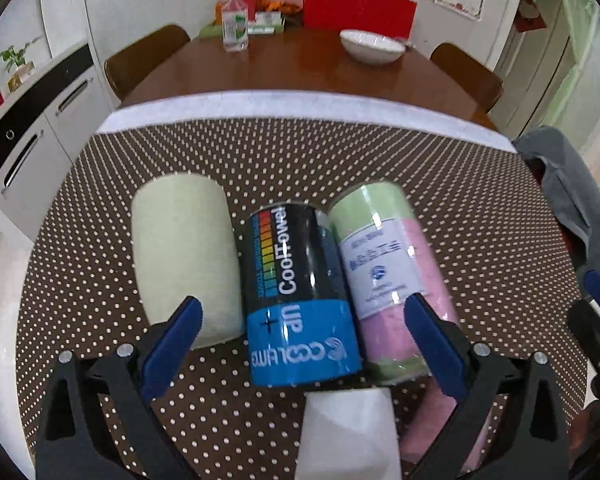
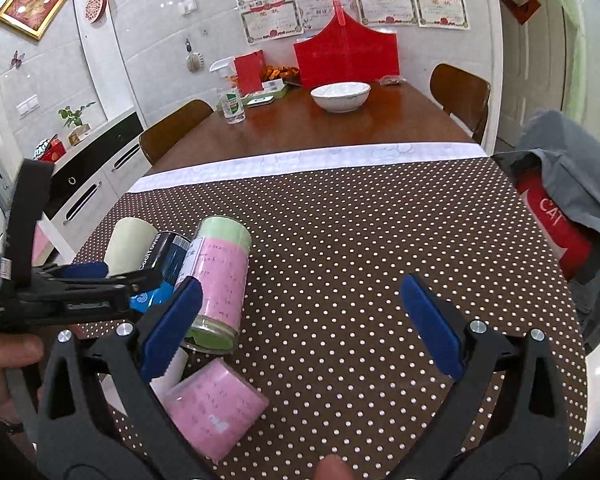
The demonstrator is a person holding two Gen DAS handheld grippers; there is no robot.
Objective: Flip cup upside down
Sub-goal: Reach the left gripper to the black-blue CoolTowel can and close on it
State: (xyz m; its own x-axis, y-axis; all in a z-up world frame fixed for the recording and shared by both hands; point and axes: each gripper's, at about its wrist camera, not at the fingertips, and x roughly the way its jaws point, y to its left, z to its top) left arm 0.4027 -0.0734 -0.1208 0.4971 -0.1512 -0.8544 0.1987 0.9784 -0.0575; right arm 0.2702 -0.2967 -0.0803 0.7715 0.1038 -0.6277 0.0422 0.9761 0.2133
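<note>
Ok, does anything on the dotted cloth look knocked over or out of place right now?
Yes. The pale green cup, black-and-blue can and pink-and-green tube all lie on their sides, packed side by side. Another pink cup lies tipped over nearer. Nothing looks spilled.

black-and-blue can (image 1: 300,300): "CoolTowel" | red bag (image 2: 556,220) under grey cloth: "CAT"
</note>
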